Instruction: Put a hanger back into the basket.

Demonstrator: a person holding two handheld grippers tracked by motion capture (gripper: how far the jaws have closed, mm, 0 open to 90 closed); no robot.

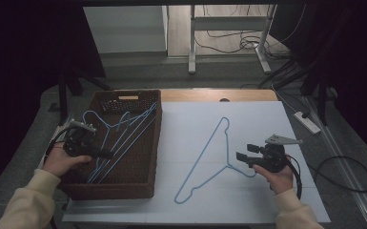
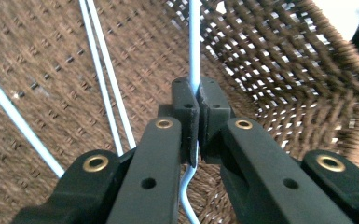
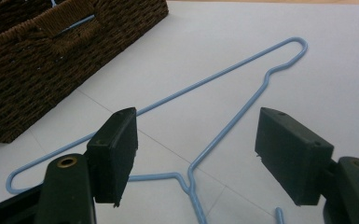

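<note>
A brown wicker basket (image 1: pixel 156 143) at the table's left holds several light-blue wire hangers (image 1: pixel 124 128). My left gripper (image 1: pixel 107 154) reaches into it and is shut on one hanger's wire (image 2: pixel 194 56), which runs up between the jaws (image 2: pixel 196 91); two more wires (image 2: pixel 103 79) lie against the basket wall. Another blue hanger (image 1: pixel 205 148) lies flat on the white board (image 1: pixel 267 119), its hook toward the front right. My right gripper (image 1: pixel 246 151) hovers just above that hook end, open, with the hanger's neck (image 3: pixel 224 126) below the gap (image 3: pixel 196 140) and nothing touching the pads.
The basket (image 3: pixel 51 60) stands on the board's left edge. A strip of wooden tabletop (image 1: pixel 219 95) shows behind the board. On the floor to the right lie a power strip (image 1: pixel 307 121) and cables (image 1: pixel 348 171). A white metal frame (image 1: pixel 229 28) stands behind the table.
</note>
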